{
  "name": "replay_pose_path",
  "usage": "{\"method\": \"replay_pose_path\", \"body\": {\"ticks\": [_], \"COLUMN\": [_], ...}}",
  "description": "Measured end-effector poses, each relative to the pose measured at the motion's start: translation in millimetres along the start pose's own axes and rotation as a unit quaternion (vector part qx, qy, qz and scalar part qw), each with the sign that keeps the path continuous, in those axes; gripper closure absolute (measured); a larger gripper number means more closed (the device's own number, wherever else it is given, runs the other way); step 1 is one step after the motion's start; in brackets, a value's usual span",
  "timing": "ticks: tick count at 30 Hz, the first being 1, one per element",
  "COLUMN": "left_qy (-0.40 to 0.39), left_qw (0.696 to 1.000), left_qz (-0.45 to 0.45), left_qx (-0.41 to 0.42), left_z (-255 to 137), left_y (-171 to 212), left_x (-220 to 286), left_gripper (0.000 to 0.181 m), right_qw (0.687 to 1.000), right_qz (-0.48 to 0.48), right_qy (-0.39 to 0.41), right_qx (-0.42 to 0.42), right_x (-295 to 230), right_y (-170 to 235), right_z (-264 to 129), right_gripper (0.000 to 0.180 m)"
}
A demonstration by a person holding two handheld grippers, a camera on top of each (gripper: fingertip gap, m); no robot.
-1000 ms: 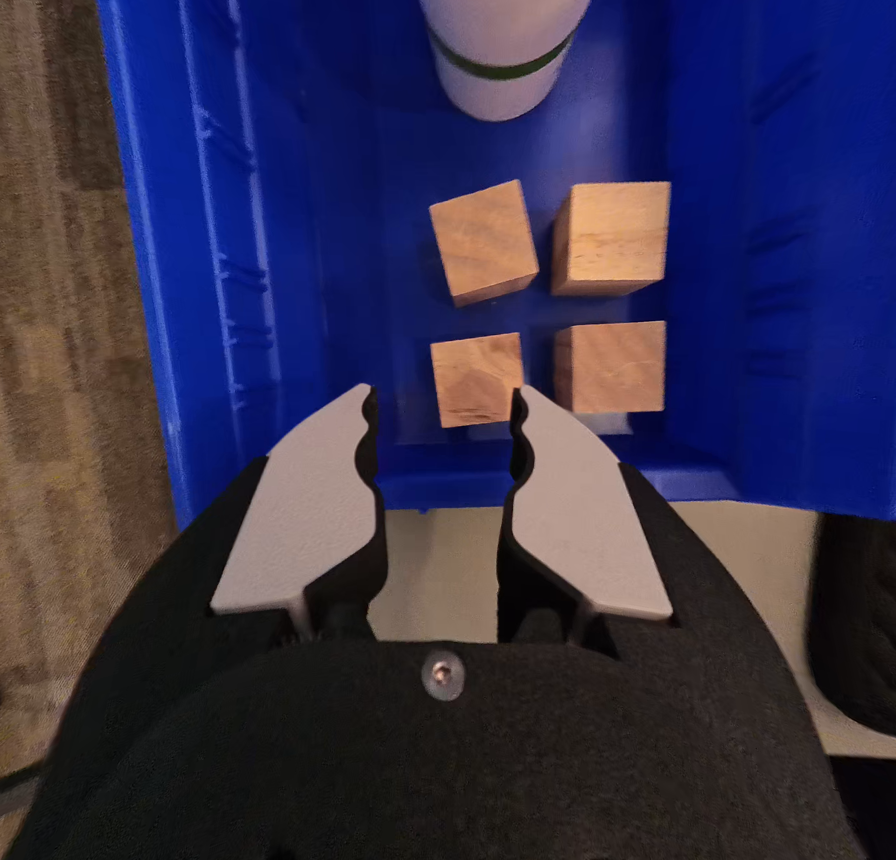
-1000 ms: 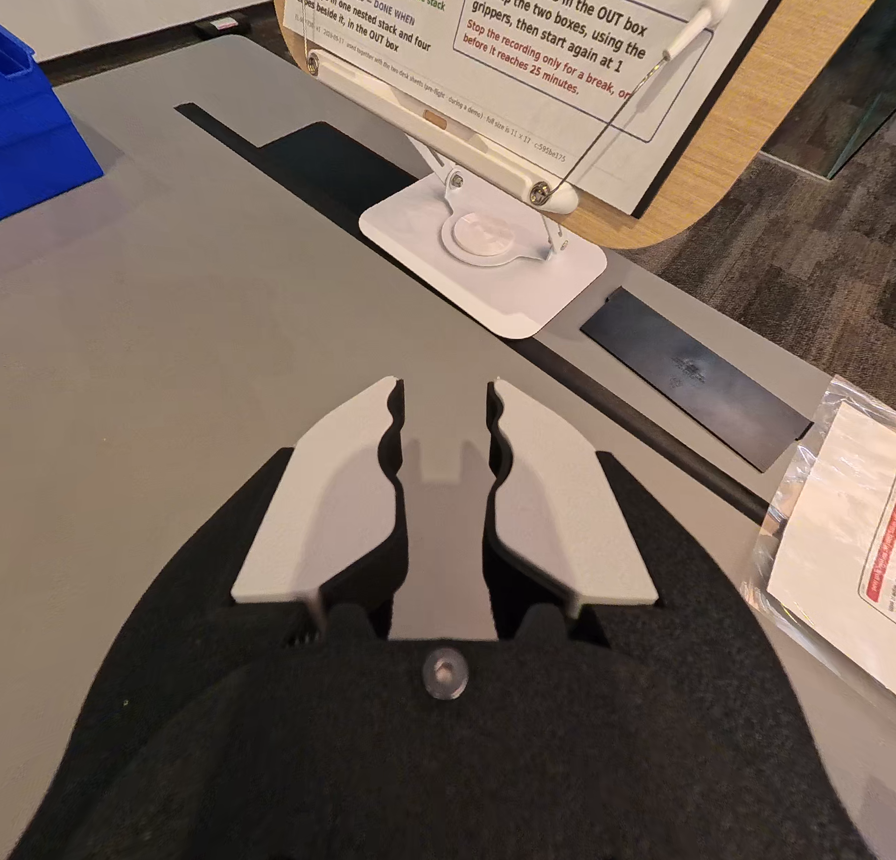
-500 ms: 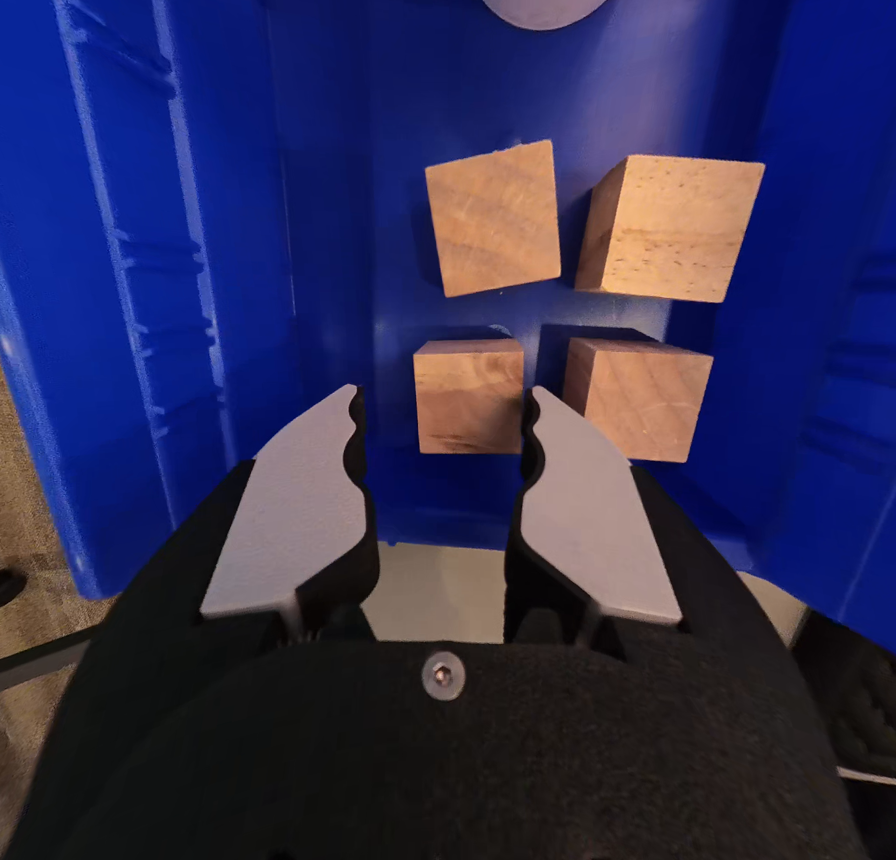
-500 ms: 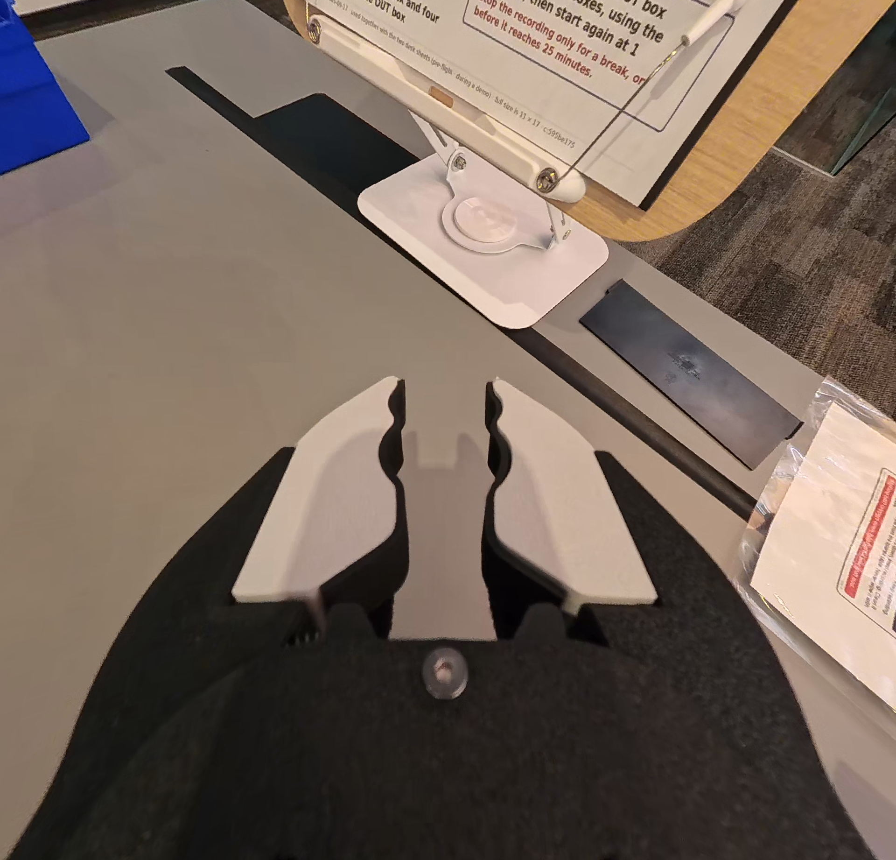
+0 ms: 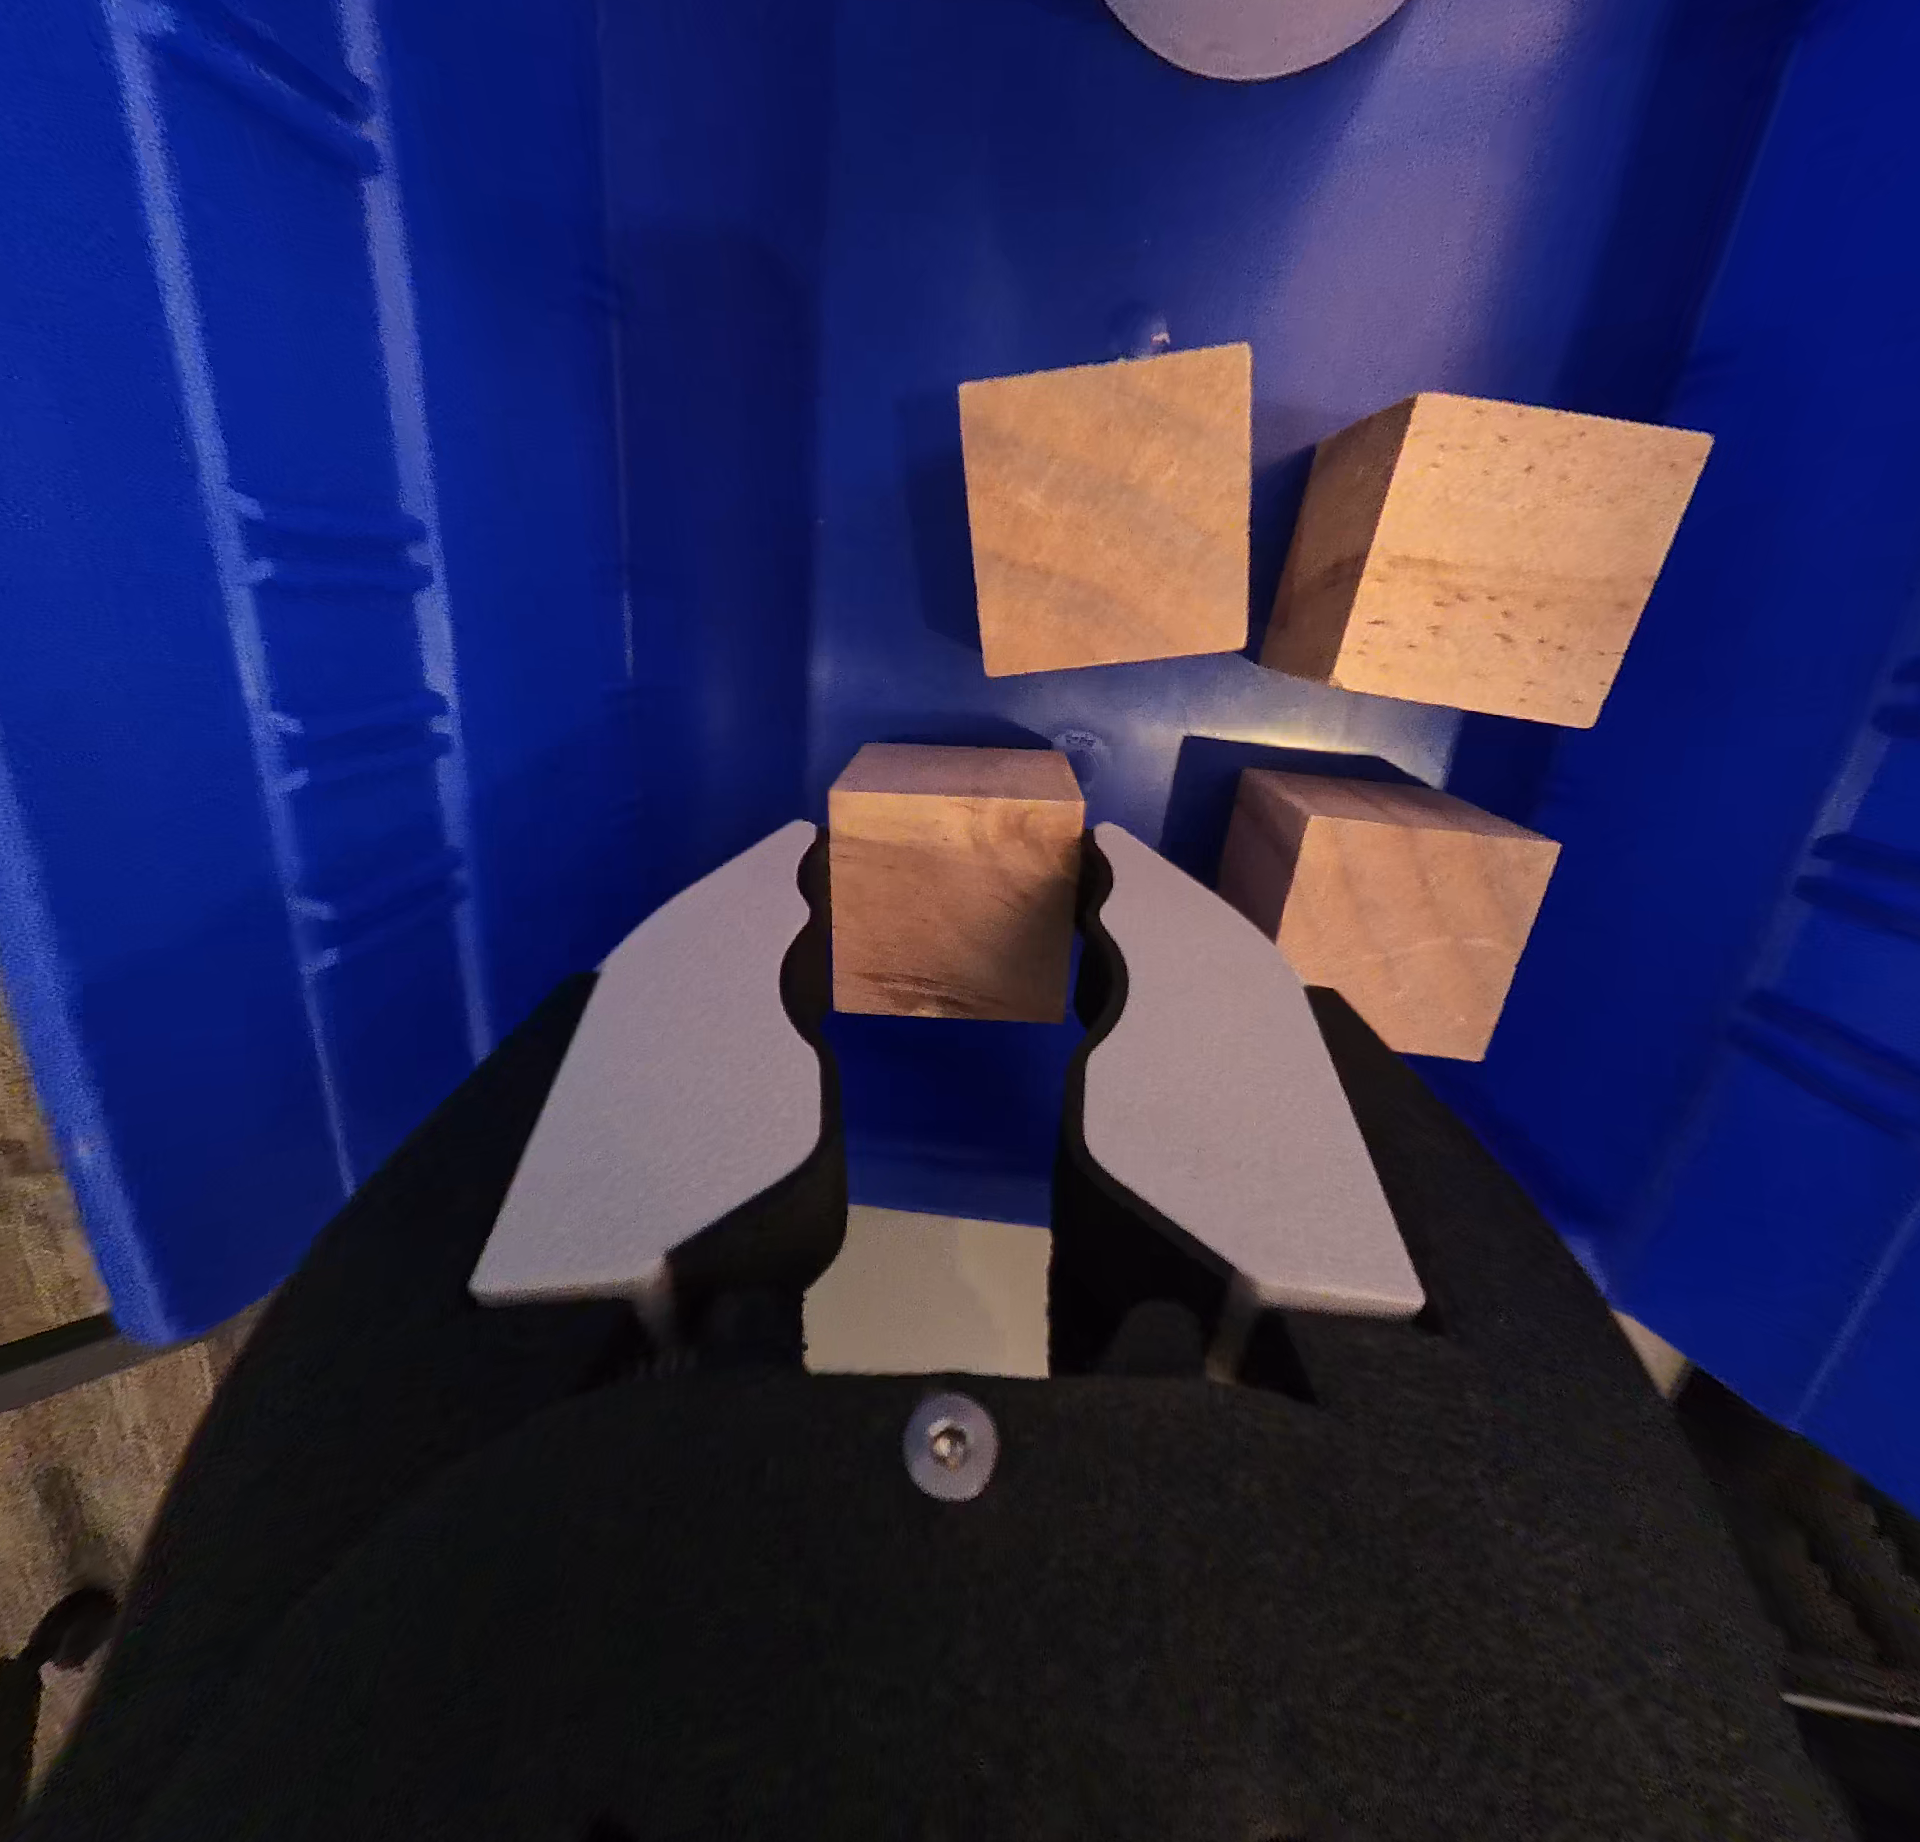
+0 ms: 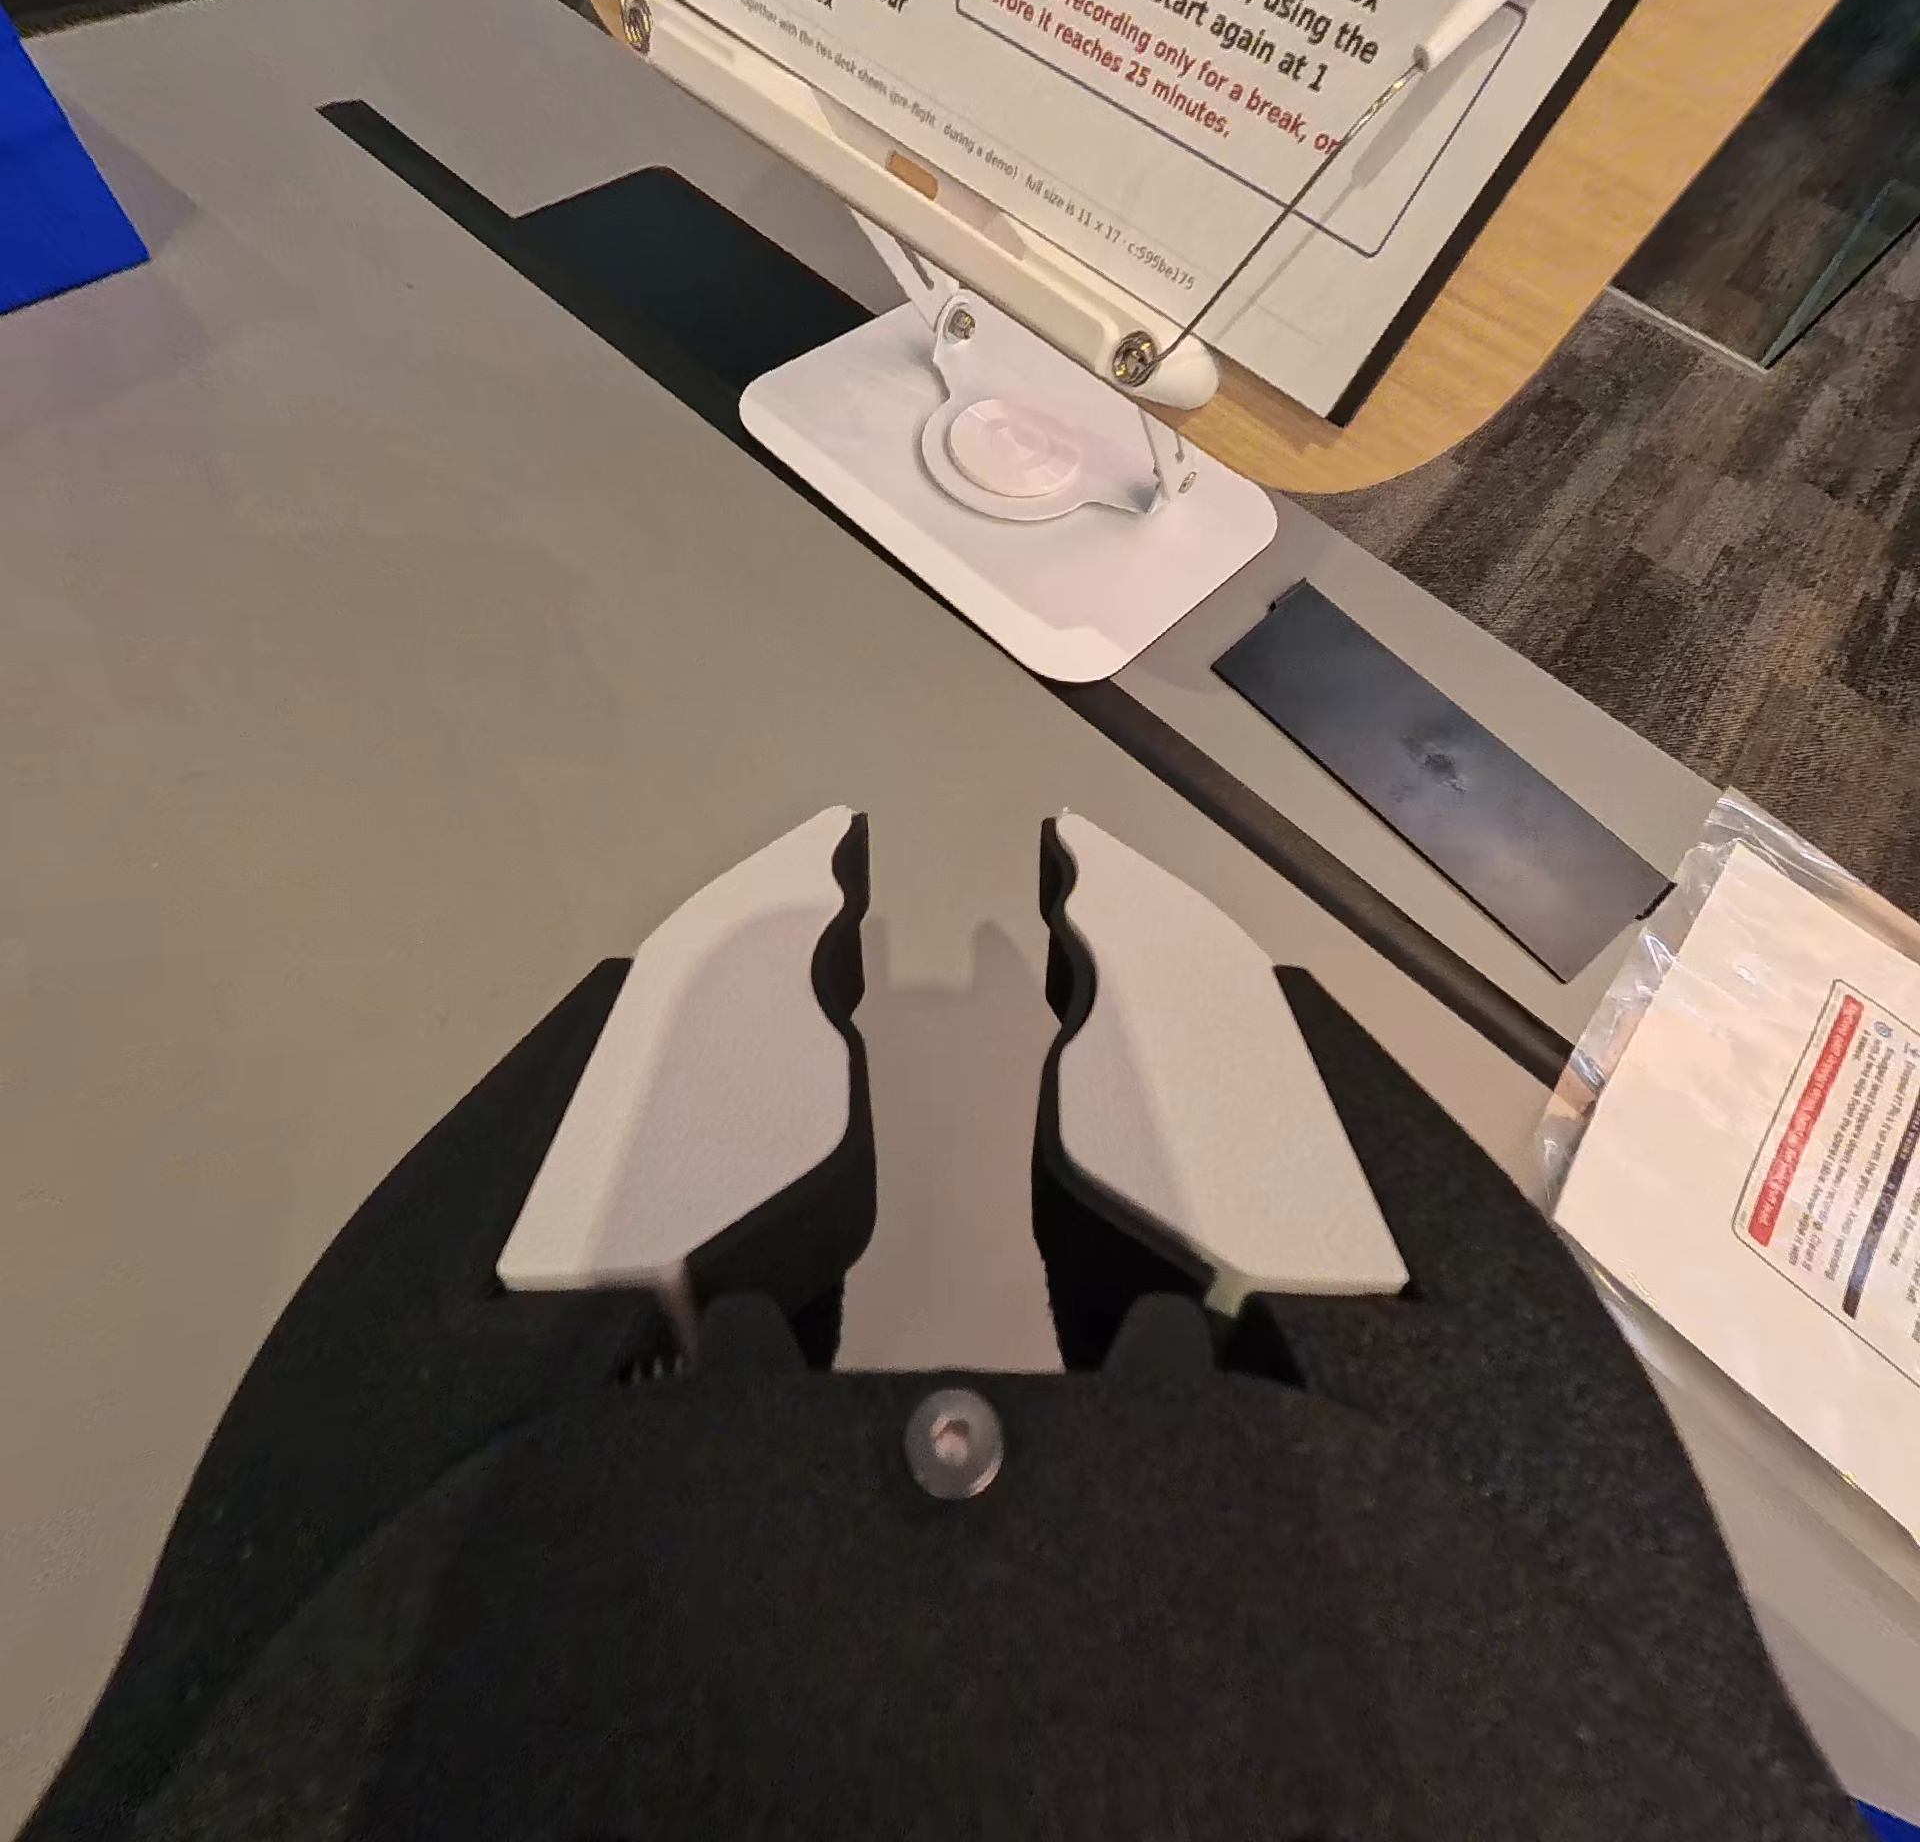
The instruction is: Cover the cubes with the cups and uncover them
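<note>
In the left wrist view, several wooden cubes lie on the floor of a blue bin (image 5: 416, 545). My left gripper (image 5: 956, 831) reaches into the bin, and its fingers press both sides of the near-left cube (image 5: 951, 909). The other cubes are the far-left one (image 5: 1107, 509), the far-right one (image 5: 1475, 566) and the near-right one (image 5: 1392, 919). The end of a white cup with a green band (image 5: 1257, 16) shows at the top edge. My right gripper (image 6: 954, 821) hovers over the grey table (image 6: 364, 597), slightly open and empty.
In the right wrist view, a white stand (image 6: 1018, 504) holding an instruction sheet sits at the table's far edge. A black plate (image 6: 1434, 774) lies beside it. A plastic bag with paper (image 6: 1766, 1117) lies at the right. A blue bin corner (image 6: 52, 192) shows at the far left.
My left gripper has moved down into the bin and its fingers have narrowed onto the near-left cube. The right gripper has drifted slightly and its jaws are unchanged.
</note>
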State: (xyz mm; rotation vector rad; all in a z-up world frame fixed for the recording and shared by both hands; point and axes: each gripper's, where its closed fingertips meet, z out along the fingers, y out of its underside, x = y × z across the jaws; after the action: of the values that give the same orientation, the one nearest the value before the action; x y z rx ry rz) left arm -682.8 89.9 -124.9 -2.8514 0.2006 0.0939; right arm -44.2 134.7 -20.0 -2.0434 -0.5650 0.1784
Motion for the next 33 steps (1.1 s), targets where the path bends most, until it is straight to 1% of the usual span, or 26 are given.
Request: {"method": "replay_pose_path", "body": {"ticks": [5,9,11,14,17,22,26,29,33], "left_qy": [0.009,0.016,0.026,0.075,0.11,0.165,0.222,0.227,0.25], "left_qw": [0.999,0.993,0.986,0.965,0.937,0.87,0.816,0.779,0.739], "left_qz": [0.008,0.042,0.077,0.159,0.247,0.405,0.493,0.557,0.606], "left_qx": [0.049,0.109,0.148,0.195,0.22,0.227,0.202,0.175,0.157], "left_z": [-28.3,-73.7,-103.0,-139.7,-152.2,-140.6,-121.9,-104.3,-89.9], "left_y": [-12.4,-33.2,-48.0,-63.5,-68.5,-61.2,-47.3,-39.3,-33.0], "left_x": [4.5,22.4,43.7,105.2,182.7,327.4,437.7,502.4,576.2], "left_gripper": [0.136,0.136,0.136,0.136,0.136,0.137,0.137,0.137,0.137], "right_qw": [1.0,1.0,1.0,0.999,0.999,0.998,0.998,0.998,0.996], "right_qz": [0.002,-0.001,-0.005,-0.014,-0.026,-0.022,-0.01,-0.004,0.021], "right_qy": [0.004,0.015,0.02,0.035,0.042,0.052,0.056,0.067,0.084], "right_qx": [0.01,0.012,0.012,0.003,-0.009,0.0,0.007,-0.005,-0.009], "right_x": [5.4,11.5,14.1,19.5,22.4,30.1,37.2,45.7,62.1], "right_y": [-3.3,-6.2,-7.2,-6.9,-5.4,-8.4,-3.3,11.0,25.7], "right_z": [-9.6,-19.8,-26.5,-37.7,-51.1,-87.7,-123.5,-144.3,-155.4], "right_gripper": [0.149,0.15,0.15,0.15,0.151,0.151,0.155,0.156,0.156]}}
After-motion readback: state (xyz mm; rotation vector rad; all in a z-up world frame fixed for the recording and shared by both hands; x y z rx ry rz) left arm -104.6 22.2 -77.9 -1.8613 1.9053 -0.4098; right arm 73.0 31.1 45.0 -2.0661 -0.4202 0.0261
